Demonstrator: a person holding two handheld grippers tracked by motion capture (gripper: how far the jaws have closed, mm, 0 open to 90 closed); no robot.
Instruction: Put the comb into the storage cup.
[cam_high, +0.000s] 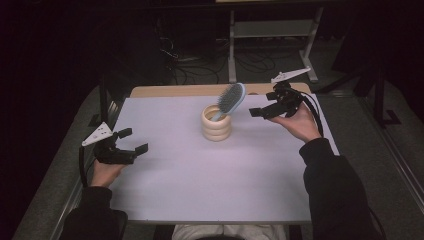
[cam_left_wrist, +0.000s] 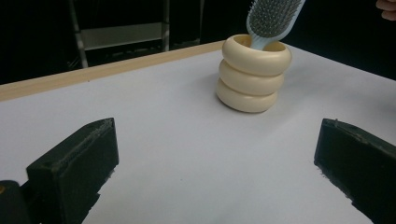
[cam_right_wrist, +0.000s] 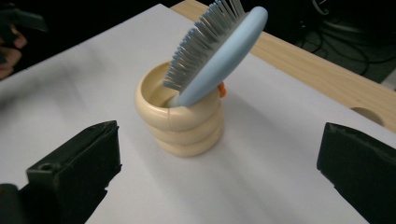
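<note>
1. Standing handle-down in the cream ringed holder (cam_high: 217, 123), the blue hairbrush (cam_high: 231, 99) leans its head up and over the holder's rim toward the right gripper's side; the holder is the landmark for all notes below.
2. Progress, as a judgement: the brush looks placed in the holder, so the putting-in appears done; what is left seems to be backing both grippers off.
3. Right gripper (cam_high: 260, 112): just right of the holder, level with its rim, jaws spread wide, nothing between them. In the right gripper view the holder (cam_right_wrist: 180, 122) and brush (cam_right_wrist: 217, 51) sit centred ahead of the gap, apart from both jaws.
4. Left gripper (cam_high: 134, 141): well to the left of the holder and nearer the person, jaws wide apart, holding nothing. Its view shows the holder (cam_left_wrist: 252, 74) farther off, ahead and right of centre.
5. White table top (cam_high: 200, 180) bears the holder; neither gripper touches it.
</note>
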